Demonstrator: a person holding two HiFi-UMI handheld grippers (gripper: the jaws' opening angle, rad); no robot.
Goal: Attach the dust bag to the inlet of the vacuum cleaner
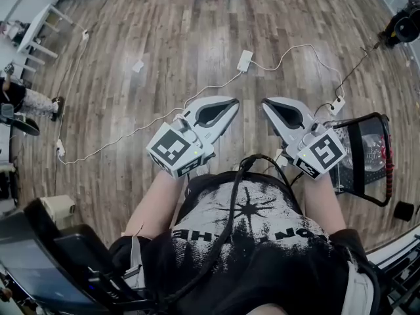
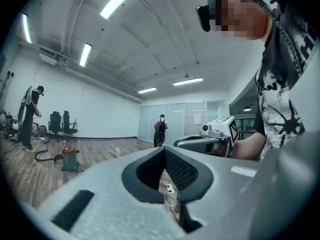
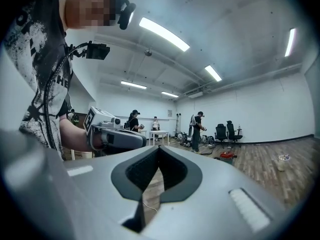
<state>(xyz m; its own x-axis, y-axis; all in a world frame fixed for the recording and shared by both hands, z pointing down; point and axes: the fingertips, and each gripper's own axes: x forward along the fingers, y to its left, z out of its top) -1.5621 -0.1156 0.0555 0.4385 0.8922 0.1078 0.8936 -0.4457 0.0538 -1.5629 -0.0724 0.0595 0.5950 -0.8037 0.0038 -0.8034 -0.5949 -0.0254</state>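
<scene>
My left gripper point(image 1: 231, 103) and right gripper point(image 1: 268, 103) are held level in front of the person's chest, tips angled toward each other and a little apart. Both are shut with nothing between the jaws. In the left gripper view the left gripper's point(image 2: 164, 149) pads meet, and the right gripper point(image 2: 210, 136) shows beyond them. The right gripper point(image 3: 159, 148) looks just as shut in its own view. A small red and green vacuum cleaner point(image 2: 70, 159) stands far off on the wooden floor. No dust bag is visible.
White cables and power strips point(image 1: 245, 60) lie on the floor ahead. A black-framed clear container point(image 1: 367, 153) with a red cord stands at the right. Other people point(image 3: 196, 129), office chairs point(image 2: 65, 123) and a white table point(image 1: 39, 25) are further off.
</scene>
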